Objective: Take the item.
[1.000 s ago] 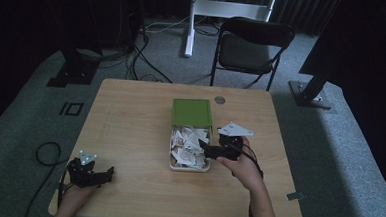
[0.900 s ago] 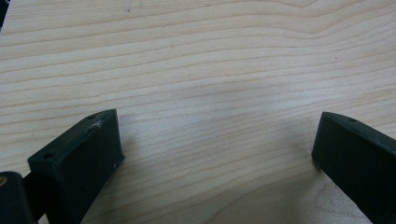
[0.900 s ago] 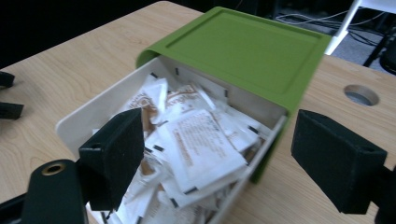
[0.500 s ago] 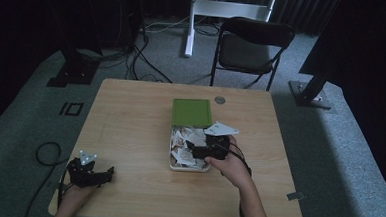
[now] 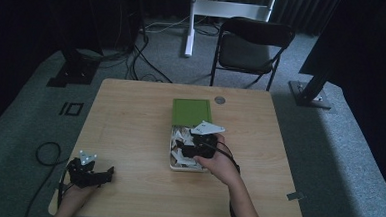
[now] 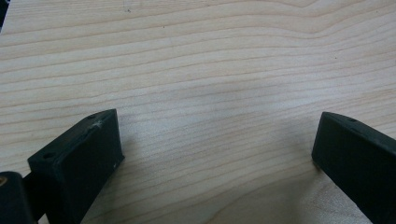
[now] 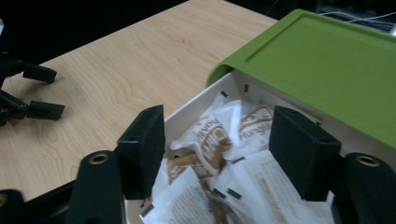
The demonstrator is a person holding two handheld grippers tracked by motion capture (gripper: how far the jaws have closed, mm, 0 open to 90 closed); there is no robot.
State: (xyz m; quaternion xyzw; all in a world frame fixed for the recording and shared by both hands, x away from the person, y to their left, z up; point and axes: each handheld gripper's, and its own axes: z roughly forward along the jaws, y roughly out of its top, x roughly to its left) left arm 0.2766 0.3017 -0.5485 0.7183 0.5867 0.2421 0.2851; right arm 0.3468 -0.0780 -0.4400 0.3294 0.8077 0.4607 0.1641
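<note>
A white box (image 5: pixel 171 163) with a green lid (image 5: pixel 191 111) slid halfway back sits mid-table. It holds several white and brown paper packets (image 7: pixel 224 140). My right gripper (image 5: pixel 183 149) hangs open just over the packets at the box's open end; in the right gripper view its black fingers (image 7: pixel 144 144) stand wide on either side of the packets, with nothing between them. My left gripper (image 5: pixel 108 172) rests open on the bare wood at the table's front left corner, its fingers (image 6: pixel 84 158) wide apart.
The wooden table (image 5: pixel 130 120) has a small round grommet (image 5: pixel 219 100) near its far edge. A black folding chair (image 5: pixel 249 46) stands behind the table. Cables lie on the grey floor at the left.
My right gripper has moved left from beside the box's right wall to over the packets inside it. The left gripper has stayed put.
</note>
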